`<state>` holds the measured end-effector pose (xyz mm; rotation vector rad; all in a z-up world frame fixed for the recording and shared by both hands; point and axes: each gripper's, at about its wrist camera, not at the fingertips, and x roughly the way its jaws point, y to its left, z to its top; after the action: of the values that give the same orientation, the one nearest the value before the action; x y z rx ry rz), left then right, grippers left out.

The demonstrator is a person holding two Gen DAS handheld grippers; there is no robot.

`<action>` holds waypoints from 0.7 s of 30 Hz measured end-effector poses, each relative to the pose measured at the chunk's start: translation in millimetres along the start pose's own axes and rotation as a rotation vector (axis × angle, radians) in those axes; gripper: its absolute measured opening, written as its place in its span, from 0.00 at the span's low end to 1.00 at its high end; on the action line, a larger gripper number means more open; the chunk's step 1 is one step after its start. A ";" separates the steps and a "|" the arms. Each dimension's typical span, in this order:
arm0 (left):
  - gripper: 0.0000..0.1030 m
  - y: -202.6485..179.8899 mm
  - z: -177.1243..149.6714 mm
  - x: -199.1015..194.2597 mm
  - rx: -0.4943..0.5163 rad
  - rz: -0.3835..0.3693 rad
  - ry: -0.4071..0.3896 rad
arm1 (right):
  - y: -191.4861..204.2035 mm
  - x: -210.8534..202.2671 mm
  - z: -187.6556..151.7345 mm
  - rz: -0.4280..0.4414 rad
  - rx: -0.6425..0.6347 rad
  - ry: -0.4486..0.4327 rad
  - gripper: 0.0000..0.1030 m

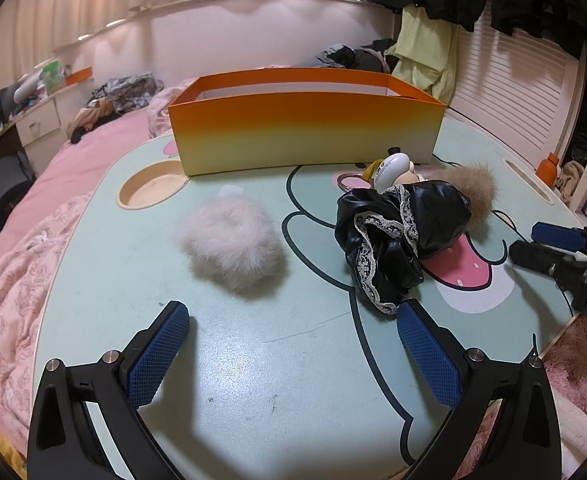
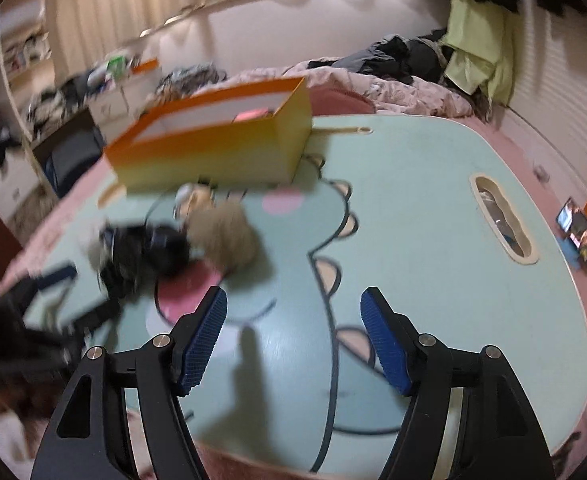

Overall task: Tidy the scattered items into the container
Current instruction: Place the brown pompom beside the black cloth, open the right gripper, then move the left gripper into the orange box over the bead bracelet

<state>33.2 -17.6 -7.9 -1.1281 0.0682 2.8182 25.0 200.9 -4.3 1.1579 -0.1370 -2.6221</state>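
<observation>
An orange-to-yellow open box (image 1: pixel 305 136) stands at the far side of the mint cartoon table (image 1: pixel 253 380). In front of it lie a white fluffy pom (image 1: pixel 231 246), a black lace-trimmed cloth piece (image 1: pixel 397 232), a beige fur ball (image 1: pixel 477 188) and a small white charm (image 1: pixel 391 170). My left gripper (image 1: pixel 293 312) is open and empty, just short of the pom and the black cloth. My right gripper (image 2: pixel 293 296) is open over bare table with nothing between its fingers. The black cloth (image 2: pixel 145 252) and fur ball (image 2: pixel 225 232) lie blurred to its upper left. Something pink (image 2: pixel 253 114) sits inside the box (image 2: pixel 213 152).
The table rests on a pink bed. It has a round cup recess (image 1: pixel 153 188) at the left and a handle slot (image 2: pixel 501 220) at the right. A lit phone (image 2: pixel 581 236) and an orange bottle (image 1: pixel 547 168) sit beyond the right edge. Clothes are piled behind the box.
</observation>
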 end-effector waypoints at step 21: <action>0.83 -1.1 193.3 6.2 0.002 -0.176 0.055 | 8.9 13.9 -6.1 -0.085 -0.080 0.025 1.00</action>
<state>-103.6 -0.5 127.7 -1.1510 -0.0229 2.6335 22.5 188.7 -16.5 1.1943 0.0222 -2.6587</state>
